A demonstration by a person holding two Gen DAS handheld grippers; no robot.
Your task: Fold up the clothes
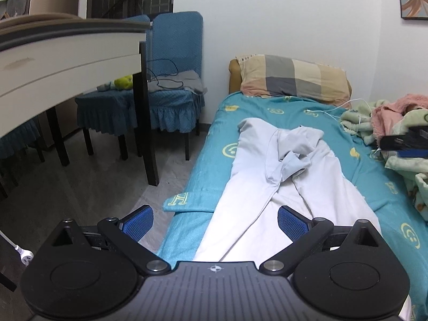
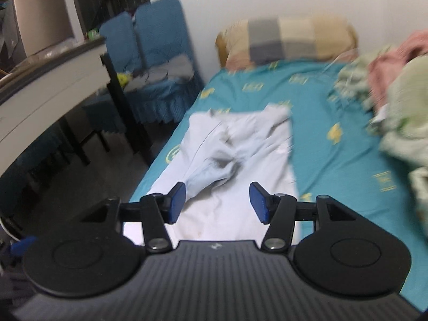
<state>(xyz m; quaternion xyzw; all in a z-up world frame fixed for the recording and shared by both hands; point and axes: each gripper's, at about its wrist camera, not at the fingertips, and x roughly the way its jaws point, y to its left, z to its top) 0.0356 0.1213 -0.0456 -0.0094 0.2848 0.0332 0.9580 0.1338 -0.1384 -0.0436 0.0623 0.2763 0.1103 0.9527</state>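
Pale grey-white trousers [image 1: 270,176] lie lengthwise on the teal bed sheet [image 1: 342,139], waist toward the pillow, crumpled at the crotch, legs running toward me. My left gripper [image 1: 215,223] is open and empty, low over the near end of the trousers at the bed's left edge. My right gripper [image 2: 218,203] is open and empty above the trousers [image 2: 240,144], its blue pads [image 2: 178,200] apart over the leg part. The right wrist view is blurred.
A checked pillow [image 1: 294,79] lies at the bed's head. A heap of green and pink blankets [image 1: 388,123] sits on the right of the bed. A white table [image 1: 67,53] and blue-covered chairs [image 1: 174,80] stand left of the bed on the grey floor.
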